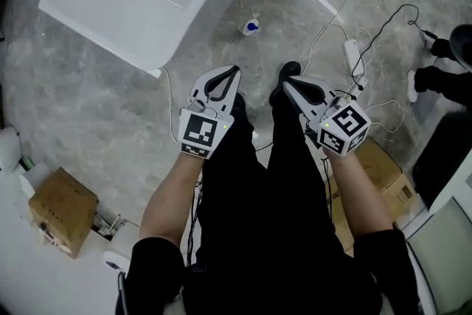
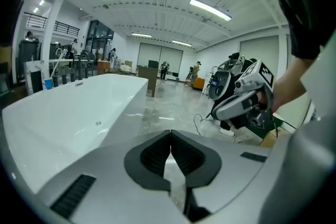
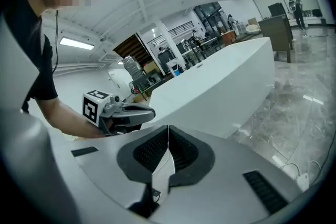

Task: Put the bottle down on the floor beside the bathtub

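Beside the frame-cropped bathtub stands the bottle; both hand-held grippers clenched empty.

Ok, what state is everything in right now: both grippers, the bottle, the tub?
left gripper: shut, nothing between its jaws.
right gripper: shut, nothing between its jaws.
bottle: on the floor beside the bathtub, blue cap on, touched by neither gripper.
bathtub: empty as far as it shows.
cardboard box: closed, on the floor.
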{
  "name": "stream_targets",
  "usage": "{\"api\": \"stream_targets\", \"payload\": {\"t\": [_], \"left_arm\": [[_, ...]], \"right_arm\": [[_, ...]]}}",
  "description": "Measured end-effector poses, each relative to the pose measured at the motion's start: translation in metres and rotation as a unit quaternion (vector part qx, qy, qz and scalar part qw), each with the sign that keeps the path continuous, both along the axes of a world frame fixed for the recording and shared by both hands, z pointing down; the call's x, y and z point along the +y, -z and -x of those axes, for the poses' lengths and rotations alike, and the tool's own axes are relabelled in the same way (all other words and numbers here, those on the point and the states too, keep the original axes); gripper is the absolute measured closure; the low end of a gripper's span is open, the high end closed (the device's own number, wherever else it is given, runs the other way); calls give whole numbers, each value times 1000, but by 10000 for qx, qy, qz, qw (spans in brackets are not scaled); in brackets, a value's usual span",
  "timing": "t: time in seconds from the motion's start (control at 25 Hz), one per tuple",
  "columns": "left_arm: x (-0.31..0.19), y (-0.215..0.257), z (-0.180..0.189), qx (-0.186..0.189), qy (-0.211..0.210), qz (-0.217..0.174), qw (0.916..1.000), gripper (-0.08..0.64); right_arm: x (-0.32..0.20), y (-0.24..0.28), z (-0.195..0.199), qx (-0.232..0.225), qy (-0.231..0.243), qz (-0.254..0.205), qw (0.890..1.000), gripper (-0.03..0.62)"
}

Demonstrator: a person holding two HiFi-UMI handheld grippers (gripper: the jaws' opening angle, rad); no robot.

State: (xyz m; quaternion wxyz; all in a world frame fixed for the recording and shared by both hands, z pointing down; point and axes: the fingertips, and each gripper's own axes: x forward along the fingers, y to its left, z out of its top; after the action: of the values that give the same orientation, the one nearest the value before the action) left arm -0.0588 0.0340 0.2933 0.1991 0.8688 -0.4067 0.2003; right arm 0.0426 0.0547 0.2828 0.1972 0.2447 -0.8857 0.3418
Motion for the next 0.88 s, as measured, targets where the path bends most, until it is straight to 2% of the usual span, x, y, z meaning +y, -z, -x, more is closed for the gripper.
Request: {"api": "stream_targets", "payload": {"t": [0.12,0.2,0.36,0.48,0.64,0.76,0.88], "left_arm": [[29,37,35,270,467,21,9985,545],[43,74,53,518,718,-164,9959,545],[67,157,66,675,746,-642,9929,545],[79,209,61,768,522,-939,9912,545],[98,261,38,842,342,-1028,9905,545],[114,289,17,972,504,-917,9897,545],[117,317,-5,1052,697,-981,9871,544]], "right_arm": [[30,50,12,82,224,-117,9996,563],[44,84,14,109,305,-295,9990,563],[66,148,9,-67,153,-526,9985,563],[72,189,7,-222,-55,-753,9969,563],[84,238,2,-564,-127,-1047,9928,563],[96,263,-13,-738,11,-1156,9905,563],[91,277,-35,-757,100,-1225,9895,563]]}}
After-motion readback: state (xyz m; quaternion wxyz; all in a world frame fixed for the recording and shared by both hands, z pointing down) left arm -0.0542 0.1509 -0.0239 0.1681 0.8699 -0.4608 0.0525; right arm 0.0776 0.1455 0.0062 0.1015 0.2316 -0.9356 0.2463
